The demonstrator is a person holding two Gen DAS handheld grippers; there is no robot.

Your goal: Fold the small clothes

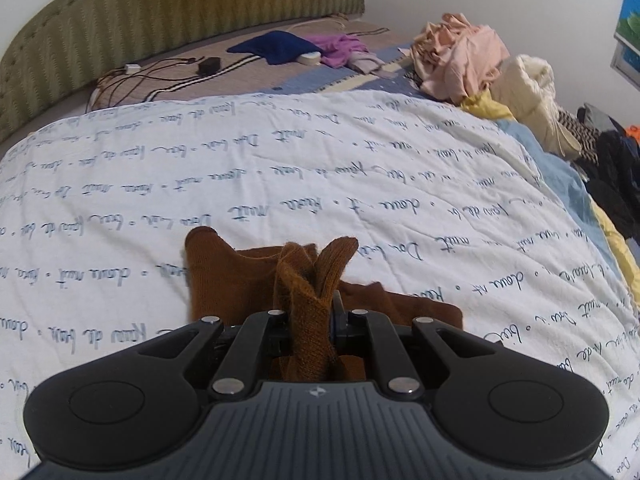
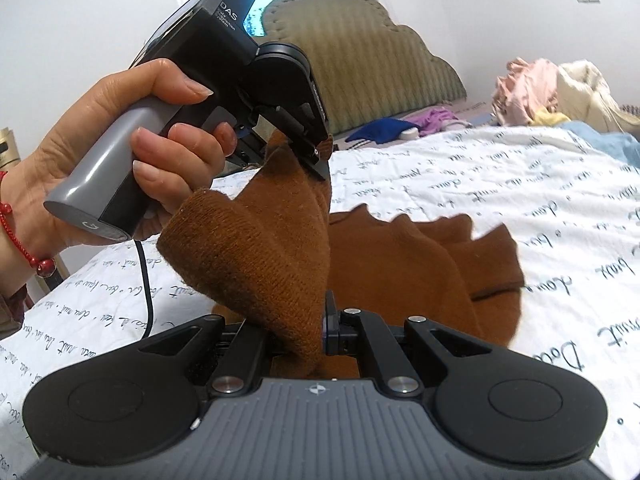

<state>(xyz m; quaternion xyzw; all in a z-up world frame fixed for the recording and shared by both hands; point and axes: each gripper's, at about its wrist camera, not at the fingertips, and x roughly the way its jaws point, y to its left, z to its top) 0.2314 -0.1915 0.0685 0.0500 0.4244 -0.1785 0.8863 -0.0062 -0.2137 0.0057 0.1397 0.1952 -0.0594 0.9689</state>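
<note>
A small brown knit garment (image 1: 224, 276) lies on the white printed quilt (image 1: 280, 168). My left gripper (image 1: 310, 320) is shut on a bunched edge of it, which sticks up between the fingers. In the right wrist view my right gripper (image 2: 316, 332) is shut on another part of the same brown garment (image 2: 400, 264). The cloth stretches up from it to the left gripper (image 2: 316, 160), held by a hand at upper left. The rest of the garment lies spread on the quilt (image 2: 500, 184) behind.
A heap of pink, cream and yellow clothes (image 1: 472, 64) sits at the far right, with dark clothes (image 1: 612, 176) along the right edge. Blue and purple clothes (image 1: 280, 46), cables and a charger (image 1: 210, 66) lie near the green padded headboard (image 1: 160, 12).
</note>
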